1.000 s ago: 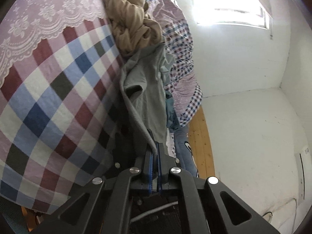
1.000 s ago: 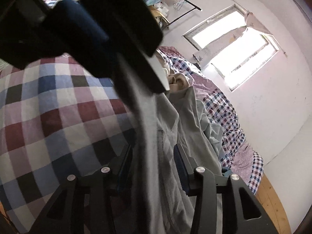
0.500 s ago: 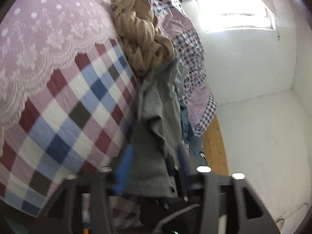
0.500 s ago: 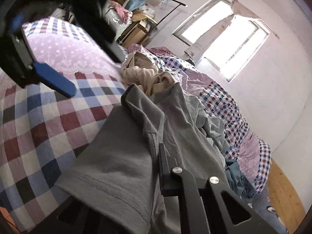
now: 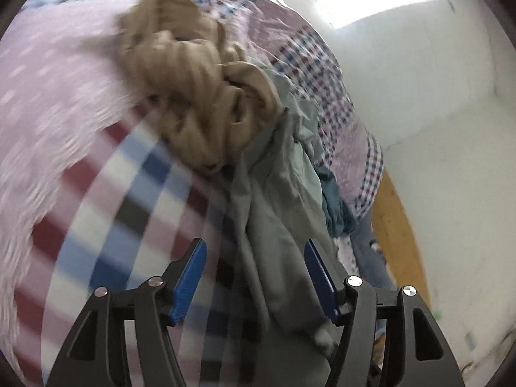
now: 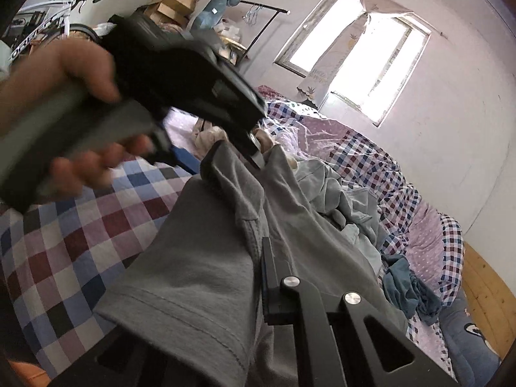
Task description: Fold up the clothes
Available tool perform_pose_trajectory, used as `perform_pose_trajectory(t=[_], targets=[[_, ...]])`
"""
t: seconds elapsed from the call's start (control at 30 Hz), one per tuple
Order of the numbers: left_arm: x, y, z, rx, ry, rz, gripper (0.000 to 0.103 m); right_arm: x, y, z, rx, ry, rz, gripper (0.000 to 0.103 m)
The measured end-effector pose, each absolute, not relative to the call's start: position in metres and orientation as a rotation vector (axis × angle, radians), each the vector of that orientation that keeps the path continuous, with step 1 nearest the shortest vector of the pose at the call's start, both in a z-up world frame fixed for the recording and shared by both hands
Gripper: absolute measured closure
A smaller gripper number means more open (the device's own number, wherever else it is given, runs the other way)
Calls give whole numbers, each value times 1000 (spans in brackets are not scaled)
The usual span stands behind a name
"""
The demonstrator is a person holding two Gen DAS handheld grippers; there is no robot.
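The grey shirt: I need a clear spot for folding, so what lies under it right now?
The grey shirt lies over the checked quilt and, further back, pale green clothes. Whatever sits directly beneath its middle is covered. The right gripper is shut on the grey shirt.

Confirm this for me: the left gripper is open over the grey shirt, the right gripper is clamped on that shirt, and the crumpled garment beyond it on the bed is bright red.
One detail is off. The crumpled garment is tan, not bright red, as the left wrist view shows. The rest holds: the left gripper is open over the grey shirt, and the right gripper is clamped on that shirt.
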State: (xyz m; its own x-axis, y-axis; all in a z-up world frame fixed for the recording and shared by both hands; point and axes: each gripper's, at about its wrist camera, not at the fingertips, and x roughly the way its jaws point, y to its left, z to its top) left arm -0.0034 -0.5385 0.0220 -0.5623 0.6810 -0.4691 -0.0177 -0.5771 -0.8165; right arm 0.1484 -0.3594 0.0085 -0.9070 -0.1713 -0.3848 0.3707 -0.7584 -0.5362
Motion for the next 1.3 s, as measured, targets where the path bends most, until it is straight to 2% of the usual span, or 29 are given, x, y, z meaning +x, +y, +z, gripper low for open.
perform_pose_trajectory(t=[0.2,0.53,0.6,0.63,0.67,0.7,0.73,0.77,0.93,1.3], targets=[[-46,-519,27,-1159,-939,2161,37,158,-348,21,436,866,-2669,100],[-73,-516,30,-1145,-937,2162,37,187,-333,28,434,857,-2644,100],[-78,-514,28,-1144,-943,2161,41,191,-333,26,454,852,-2638,100],[-81,-513,27,-1158,-944,2163,52,192,-334,25,463,851,-2634,100],[-82,-512,25,-1177,-944,2165,67,193,-335,24,470,853,-2628,100],[-83,-512,23,-1198,-945,2168,76,193,-336,24,476,854,-2625,100],[-84,-512,20,-1218,-947,2172,88,194,-337,23,480,853,-2623,100],[-84,-512,18,-1239,-948,2176,91,194,-338,23,486,850,-2622,100],[-78,-517,18,-1244,-951,2202,96,196,-338,23,525,816,-2618,100],[-48,-566,67,-925,-1153,2067,98,228,-376,41,502,709,-2543,100]])
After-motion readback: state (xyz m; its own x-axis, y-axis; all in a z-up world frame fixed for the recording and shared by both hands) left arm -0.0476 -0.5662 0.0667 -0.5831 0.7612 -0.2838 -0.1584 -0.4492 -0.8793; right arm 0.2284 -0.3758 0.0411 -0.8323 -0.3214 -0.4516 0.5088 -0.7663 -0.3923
